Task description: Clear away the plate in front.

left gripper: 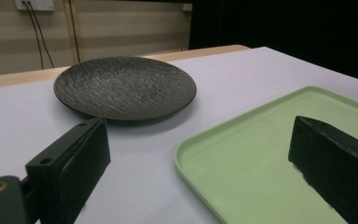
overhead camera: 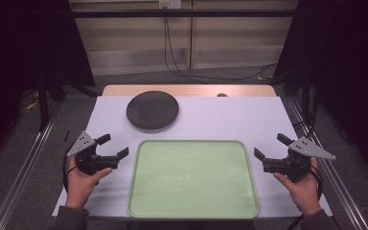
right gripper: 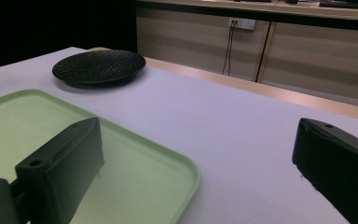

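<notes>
— Where are the grippers?
— The left gripper (overhead camera: 113, 146) hovers just left of the green tray (overhead camera: 192, 211), jaws spread wide with nothing between them. The right gripper (overhead camera: 270, 145) sits at the tray's right edge, equally wide and empty.
— And the black plate (overhead camera: 152, 109)?
— On the table (overhead camera: 249, 117), just beyond the tray's far left corner, apart from both grippers.

grippers: black, grey triangular plates | cables: black | sleeves: grey
</notes>
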Tool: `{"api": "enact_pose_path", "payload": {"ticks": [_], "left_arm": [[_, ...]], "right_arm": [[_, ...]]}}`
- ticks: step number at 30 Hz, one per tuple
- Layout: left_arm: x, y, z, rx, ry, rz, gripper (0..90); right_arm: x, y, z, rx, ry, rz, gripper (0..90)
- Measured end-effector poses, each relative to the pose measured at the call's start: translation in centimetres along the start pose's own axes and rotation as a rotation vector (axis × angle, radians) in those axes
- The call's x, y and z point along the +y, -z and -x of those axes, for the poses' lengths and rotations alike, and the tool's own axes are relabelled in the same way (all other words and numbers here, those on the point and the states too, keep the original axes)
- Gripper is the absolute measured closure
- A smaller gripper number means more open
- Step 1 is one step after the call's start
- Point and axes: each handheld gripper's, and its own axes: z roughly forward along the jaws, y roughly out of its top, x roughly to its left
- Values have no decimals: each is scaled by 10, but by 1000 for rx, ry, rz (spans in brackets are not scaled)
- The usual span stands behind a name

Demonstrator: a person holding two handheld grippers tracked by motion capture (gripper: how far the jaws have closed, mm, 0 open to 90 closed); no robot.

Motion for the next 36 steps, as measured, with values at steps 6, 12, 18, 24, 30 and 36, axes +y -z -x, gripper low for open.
{"api": "enact_pose_path", "payload": {"ticks": [6, 12, 18, 24, 30, 36], "left_arm": [[-1, -2, 2, 10, 27, -6, 51], [3, -10, -7, 10, 67, 0, 51], [7, -20, -19, 37, 125, 25, 52], [11, -38, -30, 46, 172, 27, 53], [15, -49, -42, 64, 183, 13, 54], [20, -63, -50, 86, 213, 13, 59]], "right_arm": [[0, -1, -3, 17, -3, -17, 11], [-3, 6, -8, 21, 5, -17, 13], [-10, 13, -8, 25, -10, -33, 15], [-12, 16, -8, 19, 2, -35, 18], [-13, 18, -10, 23, 6, -38, 24], [-13, 18, -13, 20, 16, -40, 24]]}}
